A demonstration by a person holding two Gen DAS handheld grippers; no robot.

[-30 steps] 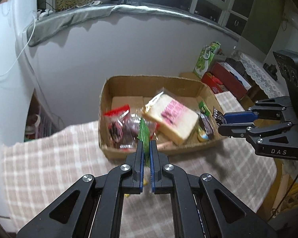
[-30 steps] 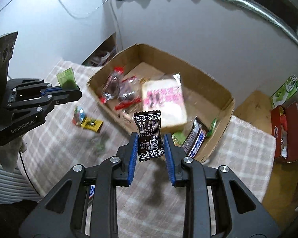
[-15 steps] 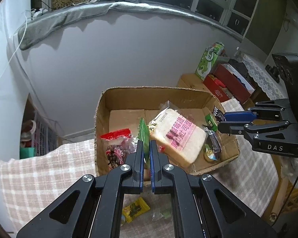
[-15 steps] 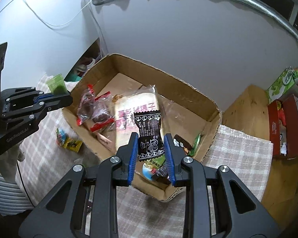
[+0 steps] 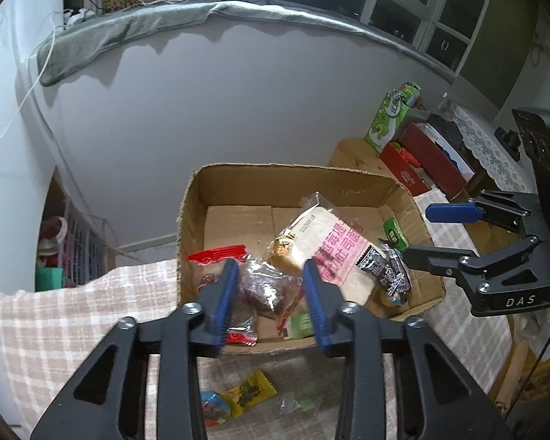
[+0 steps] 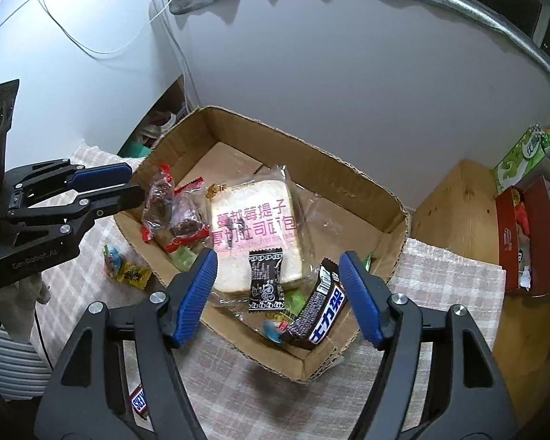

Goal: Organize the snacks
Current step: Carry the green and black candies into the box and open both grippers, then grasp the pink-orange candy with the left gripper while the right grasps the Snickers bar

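Both tools angled down over box (image 6: 392, 216) — jaws opening, empty

Open cardboard box (image 6: 359, 198) holding bagged toast (image 6: 255, 227), black candy wrapper (image 6: 266, 280) seemingly atop it, chocolate bar (image 6: 319, 310) leaning.

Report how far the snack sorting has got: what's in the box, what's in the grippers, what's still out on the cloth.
Done: the cardboard box holds the bread pack, red-sealed bags, a chocolate bar and a black packet.
In hand: nothing. The left gripper and right gripper are both opening, with nothing clamped between them.
Left: a yellow candy, a round candy and a small bar lie on the checked cloth.
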